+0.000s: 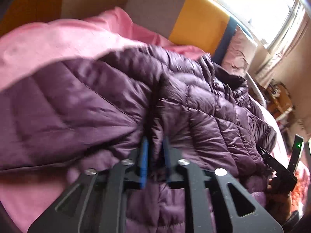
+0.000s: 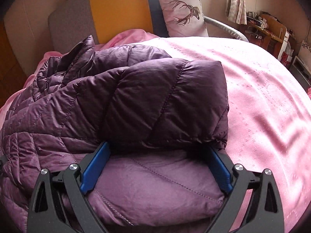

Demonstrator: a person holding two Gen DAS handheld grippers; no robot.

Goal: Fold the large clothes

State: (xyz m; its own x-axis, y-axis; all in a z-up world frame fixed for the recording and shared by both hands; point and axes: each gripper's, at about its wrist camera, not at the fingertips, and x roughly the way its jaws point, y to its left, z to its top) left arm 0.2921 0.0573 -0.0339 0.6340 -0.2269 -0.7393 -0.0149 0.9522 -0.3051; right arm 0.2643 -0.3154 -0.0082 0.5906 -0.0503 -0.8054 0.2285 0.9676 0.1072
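We're seeing the purple puffer jacket (image 2: 120, 101) lying on the pink bedspread (image 2: 262, 97), folded over itself. The right gripper (image 2: 155, 167) is sitting at 6 o'clock with its blue fingers (image 2: 95, 169) spread wide over the jacket's lower layer, gripping nothing. The left gripper (image 1: 154, 161) is holding its fingers (image 1: 143, 163) narrowly parted, a fold of jacket (image 1: 194, 106) between them; contact isn't clear. A deer-print pillow (image 2: 182, 9) is lying at 12 o'clock.

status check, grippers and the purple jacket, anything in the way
Left gripper narrow, jacket fabric between its pads. Right gripper wide open over a folded panel. Purple jacket bunched on pink bedspread. Nothing blocking.
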